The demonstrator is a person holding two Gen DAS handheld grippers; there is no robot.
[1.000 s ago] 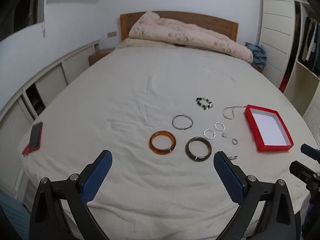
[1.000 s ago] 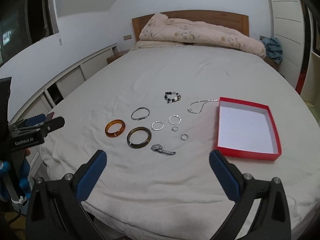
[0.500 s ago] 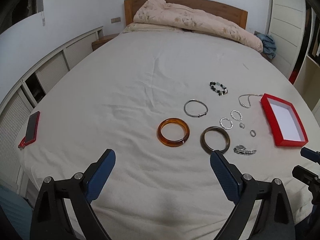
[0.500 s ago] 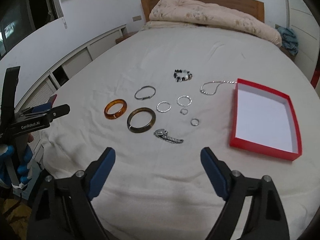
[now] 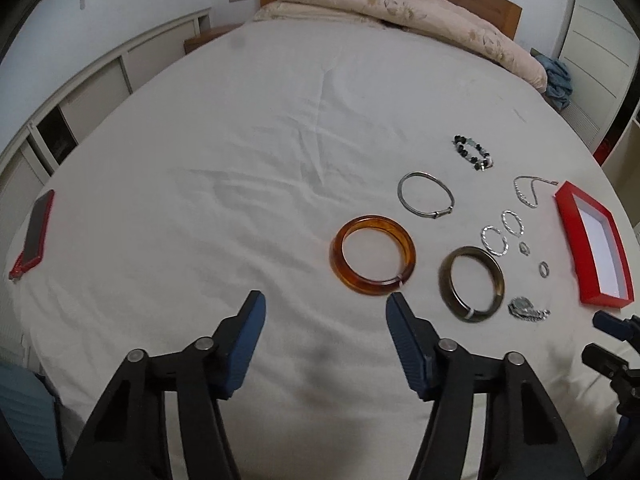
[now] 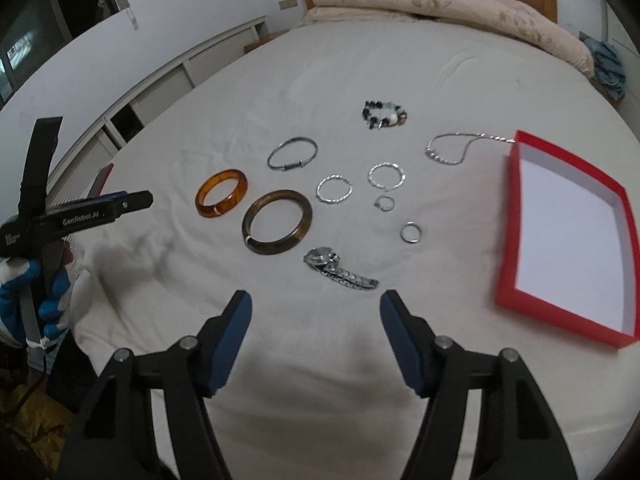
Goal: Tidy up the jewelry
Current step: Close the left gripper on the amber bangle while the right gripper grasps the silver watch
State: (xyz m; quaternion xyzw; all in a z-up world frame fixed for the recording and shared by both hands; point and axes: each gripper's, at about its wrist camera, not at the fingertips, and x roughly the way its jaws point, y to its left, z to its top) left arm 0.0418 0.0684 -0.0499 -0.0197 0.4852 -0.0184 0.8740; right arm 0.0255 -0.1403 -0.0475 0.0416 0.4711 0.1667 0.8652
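Jewelry lies spread on a white bed sheet. An amber bangle, a dark olive bangle, a thin silver bangle, a beaded bracelet, a silver chain, two hoops and two small rings sit left of an open red box. A silver watch lies just beyond my right gripper. My left gripper hovers just short of the amber bangle. Both grippers' jaws are closing with nothing between them.
A phone in a red case lies near the bed's left edge. A folded quilt and wooden headboard are at the far end. A blue cloth sits at the far right. A gloved hand holds the left gripper.
Both grippers have come down and forward toward the jewelry, tilting lower. Their jaws have narrowed from wide open to about half.
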